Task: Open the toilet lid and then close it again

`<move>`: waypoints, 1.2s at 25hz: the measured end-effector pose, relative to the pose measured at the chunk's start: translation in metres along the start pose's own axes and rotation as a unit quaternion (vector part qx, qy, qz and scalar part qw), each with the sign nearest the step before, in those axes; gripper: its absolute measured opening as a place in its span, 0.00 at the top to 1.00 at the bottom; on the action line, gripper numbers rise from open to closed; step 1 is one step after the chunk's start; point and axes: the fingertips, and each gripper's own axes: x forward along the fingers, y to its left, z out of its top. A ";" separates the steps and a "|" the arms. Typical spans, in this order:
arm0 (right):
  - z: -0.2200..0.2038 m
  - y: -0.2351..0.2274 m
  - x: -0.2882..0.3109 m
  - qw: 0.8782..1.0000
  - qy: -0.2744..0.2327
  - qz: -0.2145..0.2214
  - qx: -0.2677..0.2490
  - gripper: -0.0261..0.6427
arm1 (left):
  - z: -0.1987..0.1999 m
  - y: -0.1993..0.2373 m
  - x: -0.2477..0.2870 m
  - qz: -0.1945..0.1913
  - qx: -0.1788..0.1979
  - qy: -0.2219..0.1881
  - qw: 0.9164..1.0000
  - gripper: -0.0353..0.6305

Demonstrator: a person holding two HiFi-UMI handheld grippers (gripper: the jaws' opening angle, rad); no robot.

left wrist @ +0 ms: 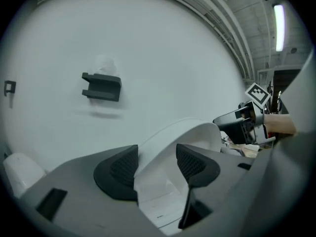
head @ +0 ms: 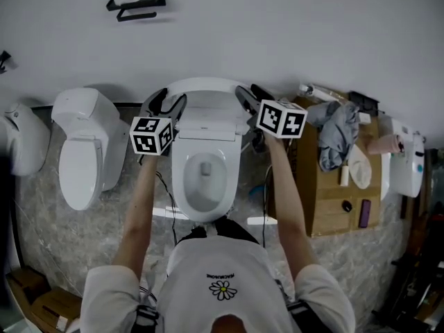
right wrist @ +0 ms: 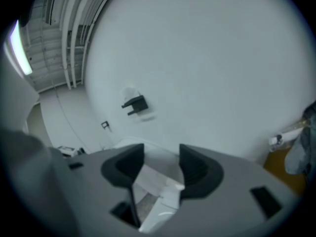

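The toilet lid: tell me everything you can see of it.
The toilet lid is white, smooth and glossy, plastic by its look, with a rounded rim. It stands raised, nearly upright, in front of the white wall, above the open bowl. The left gripper has its jaws astride the lid's left edge; whether they press on it I cannot tell. The right gripper has its jaws apart around the right edge, with a gap showing beside it.

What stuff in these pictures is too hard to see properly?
- Head view: the purple thing on the wooden cabinet is too small to name.
- Head view: the person's shirt hides the foot of the toilet.
- Right gripper view: blur hides whether the right gripper squeezes the toilet lid.
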 end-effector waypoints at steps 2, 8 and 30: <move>0.004 -0.003 0.003 1.000 0.002 -0.002 -0.004 0.62 | 0.003 0.002 0.005 0.011 0.004 -0.014 1.000 0.56; 0.022 -0.013 0.021 0.999 0.001 -0.020 -0.032 0.62 | 0.011 0.009 0.018 0.025 -0.009 -0.026 0.999 0.56; 0.068 -0.051 0.085 0.996 0.016 -0.059 -0.070 0.62 | 0.018 0.017 0.038 0.039 -0.018 -0.019 0.999 0.56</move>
